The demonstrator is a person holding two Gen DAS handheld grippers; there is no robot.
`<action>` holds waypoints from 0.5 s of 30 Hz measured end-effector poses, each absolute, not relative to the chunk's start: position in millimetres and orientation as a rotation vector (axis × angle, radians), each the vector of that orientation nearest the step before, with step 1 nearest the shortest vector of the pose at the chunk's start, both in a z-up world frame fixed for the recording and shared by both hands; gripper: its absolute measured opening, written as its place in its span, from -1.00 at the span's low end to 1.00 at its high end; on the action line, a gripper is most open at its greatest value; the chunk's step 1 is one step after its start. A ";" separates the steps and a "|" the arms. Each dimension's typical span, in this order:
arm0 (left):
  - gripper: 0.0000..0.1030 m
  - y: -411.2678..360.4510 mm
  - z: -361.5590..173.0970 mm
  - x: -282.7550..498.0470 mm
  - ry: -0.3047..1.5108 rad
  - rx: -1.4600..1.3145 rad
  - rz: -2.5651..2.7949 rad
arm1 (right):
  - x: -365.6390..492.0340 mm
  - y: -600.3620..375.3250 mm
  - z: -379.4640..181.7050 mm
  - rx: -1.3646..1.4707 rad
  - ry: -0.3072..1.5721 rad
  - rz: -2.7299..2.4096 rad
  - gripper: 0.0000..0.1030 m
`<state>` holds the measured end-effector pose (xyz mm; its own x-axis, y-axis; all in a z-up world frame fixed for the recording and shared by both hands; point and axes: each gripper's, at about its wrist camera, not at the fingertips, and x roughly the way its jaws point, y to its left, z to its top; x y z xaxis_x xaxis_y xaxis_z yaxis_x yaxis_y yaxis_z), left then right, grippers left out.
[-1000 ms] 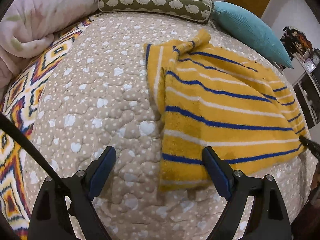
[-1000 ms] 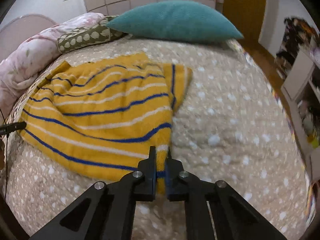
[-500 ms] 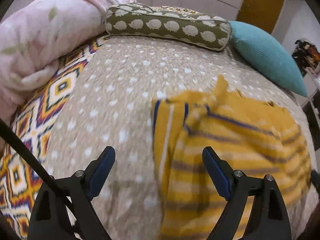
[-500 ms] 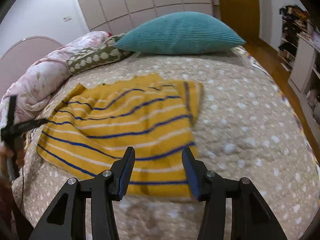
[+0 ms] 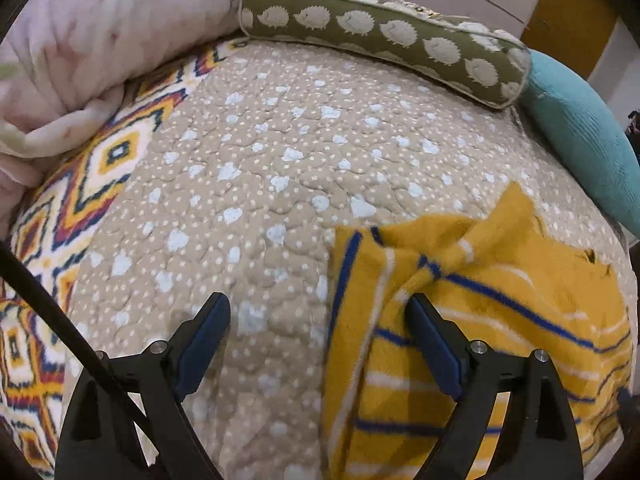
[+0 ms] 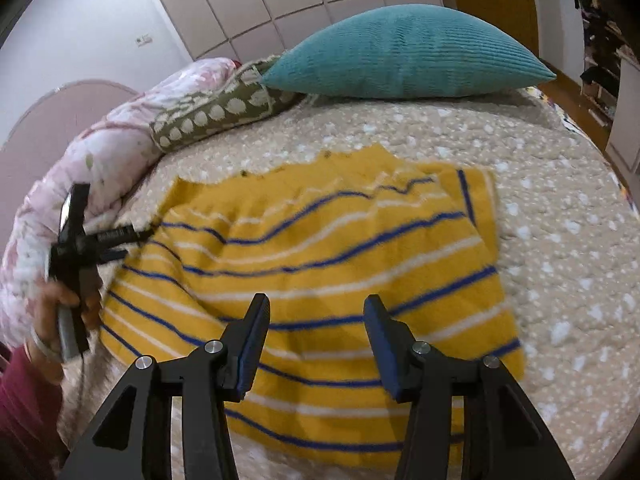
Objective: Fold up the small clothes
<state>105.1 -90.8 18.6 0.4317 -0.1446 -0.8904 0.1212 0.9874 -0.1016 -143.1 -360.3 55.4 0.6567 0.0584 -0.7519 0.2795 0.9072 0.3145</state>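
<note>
Striped yellow garment (image 6: 320,264) flat on quilt (image 5: 256,184), stripes running across; L gripper (image 5: 318,320) & R gripper (image 6: 314,320) both spread apart, empty.

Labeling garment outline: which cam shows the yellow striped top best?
Right wrist: nearly the whole yellow striped top lies spread on the quilt, its near edge behind the fingers. Left wrist shows only one bunched side, cropped at the frame edge.

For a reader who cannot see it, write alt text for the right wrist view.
An open right gripper hovers over a yellow garment with blue and white stripes lying on a dotted beige quilt. At the garment's left edge a hand holds the left gripper; a teal pillow lies behind.
</note>
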 end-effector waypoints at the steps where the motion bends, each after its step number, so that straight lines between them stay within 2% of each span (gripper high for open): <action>1: 0.74 -90.0 20.8 100.8 1.106 -0.023 -0.172 | -140.8 -357.2 57.8 0.425 0.845 -0.124 0.03; 15: 0.74 -86.9 54.9 28.6 1.006 0.039 -0.244 | -119.9 -309.7 62.7 0.324 0.857 -0.064 0.03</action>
